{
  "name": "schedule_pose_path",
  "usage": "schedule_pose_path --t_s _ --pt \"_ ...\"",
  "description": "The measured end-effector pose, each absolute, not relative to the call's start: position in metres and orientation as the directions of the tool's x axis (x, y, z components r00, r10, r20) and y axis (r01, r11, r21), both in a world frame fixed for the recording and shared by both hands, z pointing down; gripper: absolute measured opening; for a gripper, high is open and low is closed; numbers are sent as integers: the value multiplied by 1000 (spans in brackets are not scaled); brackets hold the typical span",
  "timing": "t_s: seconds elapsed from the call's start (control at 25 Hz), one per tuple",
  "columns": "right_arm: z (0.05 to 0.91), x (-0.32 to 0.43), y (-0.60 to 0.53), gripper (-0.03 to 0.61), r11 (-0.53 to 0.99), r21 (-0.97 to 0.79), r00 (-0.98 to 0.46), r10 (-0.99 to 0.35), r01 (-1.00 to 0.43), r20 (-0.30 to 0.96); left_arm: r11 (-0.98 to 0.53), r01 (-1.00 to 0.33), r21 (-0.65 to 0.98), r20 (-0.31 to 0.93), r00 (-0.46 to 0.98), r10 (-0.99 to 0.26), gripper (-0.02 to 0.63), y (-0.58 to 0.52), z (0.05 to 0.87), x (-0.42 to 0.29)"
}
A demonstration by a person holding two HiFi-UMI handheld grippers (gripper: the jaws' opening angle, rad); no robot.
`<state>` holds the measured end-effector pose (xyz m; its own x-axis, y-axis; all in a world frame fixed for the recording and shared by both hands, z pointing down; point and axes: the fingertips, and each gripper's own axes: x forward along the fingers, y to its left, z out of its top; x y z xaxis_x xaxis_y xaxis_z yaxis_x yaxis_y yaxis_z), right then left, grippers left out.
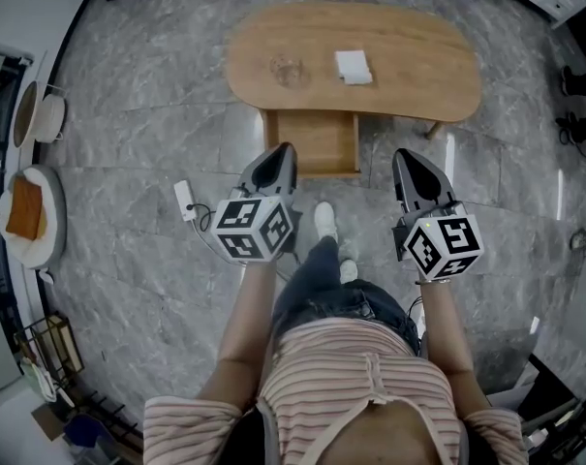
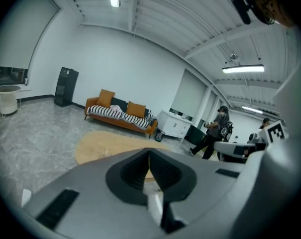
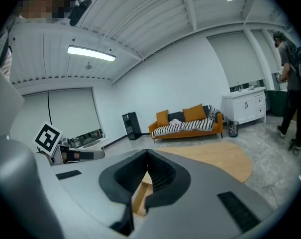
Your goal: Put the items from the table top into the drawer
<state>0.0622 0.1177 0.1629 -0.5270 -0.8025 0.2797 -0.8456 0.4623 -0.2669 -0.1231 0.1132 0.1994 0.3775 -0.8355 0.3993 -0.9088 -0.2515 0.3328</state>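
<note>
The left gripper (image 1: 285, 151) and right gripper (image 1: 403, 155) are closed and empty. The white cloth (image 1: 353, 67) on the table (image 1: 418, 66) is judged light and limp, best pinched at an edge.

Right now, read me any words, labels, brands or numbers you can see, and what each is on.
No readable text anywhere.
The left tool and right tool carry cubes with black-and-white square markers only, no letters or digits.
The white item on the table shows no legible print.
</note>
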Motion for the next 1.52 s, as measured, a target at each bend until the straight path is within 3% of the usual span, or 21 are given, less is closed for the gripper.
schedule_pose_path --t_s 0.52,0.8,0.92,1.52 --pt "190 67 42 8 388 -261 -462 -809 -884 362 -295 -912 287 454 400 -796 14 4 230 -103" --pt "218 89 -4 8 403 -268 -482 -778 -875 402 -235 -915 329 502 380 -777 17 -59 274 -80" --pt "232 99 -35 8 433 -266 -508 -755 -861 415 -185 -914 361 531 365 -765 68 -91 301 -70" --pt "339 110 -148 8 486 -309 -575 -658 -818 487 -8 -907 422 630 299 -717 147 -195 445 -37"
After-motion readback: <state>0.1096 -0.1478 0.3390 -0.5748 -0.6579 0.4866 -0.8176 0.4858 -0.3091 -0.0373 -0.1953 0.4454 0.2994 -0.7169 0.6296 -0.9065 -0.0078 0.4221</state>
